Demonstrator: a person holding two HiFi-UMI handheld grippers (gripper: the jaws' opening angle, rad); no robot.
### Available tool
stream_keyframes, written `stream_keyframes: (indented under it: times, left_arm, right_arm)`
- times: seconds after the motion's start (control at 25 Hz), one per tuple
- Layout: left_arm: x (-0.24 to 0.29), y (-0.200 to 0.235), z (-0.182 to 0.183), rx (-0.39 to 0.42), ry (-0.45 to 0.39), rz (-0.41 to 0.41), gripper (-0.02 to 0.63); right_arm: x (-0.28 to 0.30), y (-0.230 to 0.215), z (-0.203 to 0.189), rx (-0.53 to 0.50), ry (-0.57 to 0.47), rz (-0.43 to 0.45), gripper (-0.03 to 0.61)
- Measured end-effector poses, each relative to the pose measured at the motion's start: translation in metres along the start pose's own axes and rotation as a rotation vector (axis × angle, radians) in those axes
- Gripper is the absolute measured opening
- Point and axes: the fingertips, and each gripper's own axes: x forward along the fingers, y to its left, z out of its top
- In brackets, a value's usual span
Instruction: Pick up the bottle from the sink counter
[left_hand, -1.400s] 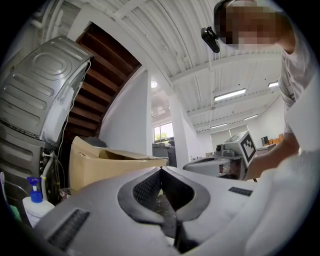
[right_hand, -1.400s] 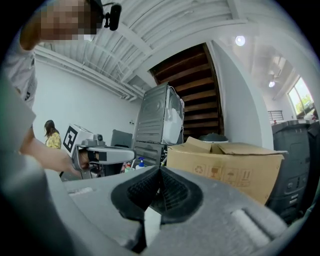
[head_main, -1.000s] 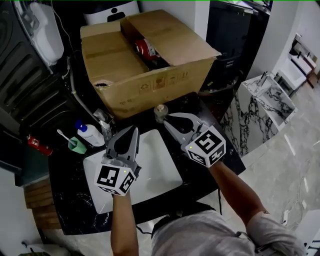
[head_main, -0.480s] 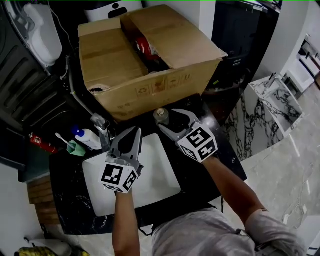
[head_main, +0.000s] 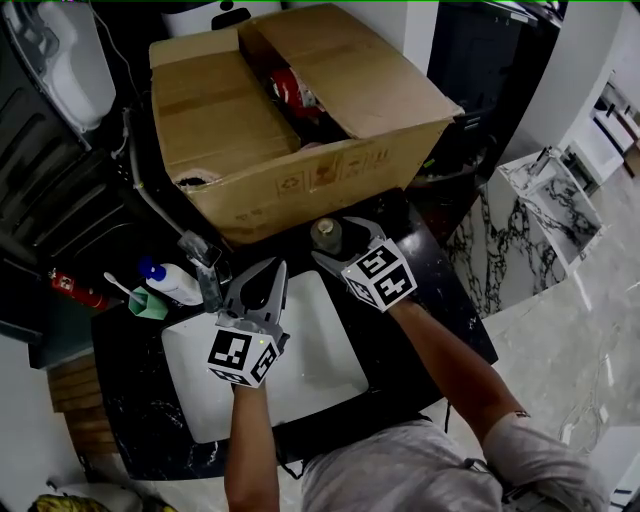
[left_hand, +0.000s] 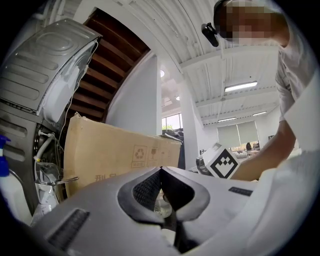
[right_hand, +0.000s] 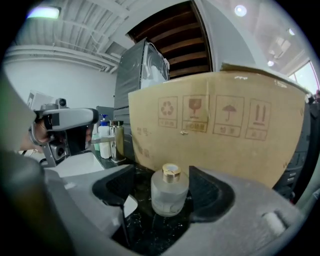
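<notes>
Frosted round glass bottle (right_hand: 170, 195), gold cap, loose between opening right tongs (right_hand: 160, 172); from overhead only its top visible. Left tongs (left_hand: 161, 171) pressed together.

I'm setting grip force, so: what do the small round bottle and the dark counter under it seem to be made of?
Small round bottle: likely frosted glass, matt and translucent, with a shiny gold metal-look collar. Dark counter: polished black stone or a stone-look top, going by white veins and gloss.

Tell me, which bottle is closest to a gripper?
The frosted bottle with the gold cap: it stands untouched between the opening jaws of the right gripper. The white bottle, blue-capped, stands apart, left of the tap.
</notes>
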Motion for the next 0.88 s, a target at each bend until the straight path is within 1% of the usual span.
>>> stream_keyframes:
  times: [0.24, 0.44, 0.88]
  left_arm:
    - [0.003, 0.005, -0.010, -0.017, 0.012, 0.001, 0.002]
    - [0.007, 0.008, -0.017, -0.026, 0.019, 0.003, 0.002]
    - [0.013, 0.015, -0.023, -0.033, 0.031, 0.014, 0.002]
  right_arm:
    - [0.023, -0.010, -0.017, 0.024, 0.065, -0.010, 0.331]
    - [0.035, -0.015, -0.028, 0.036, 0.100, -0.007, 0.331]
    - [0.053, -0.016, -0.038, 0.053, 0.125, 0.035, 0.339]
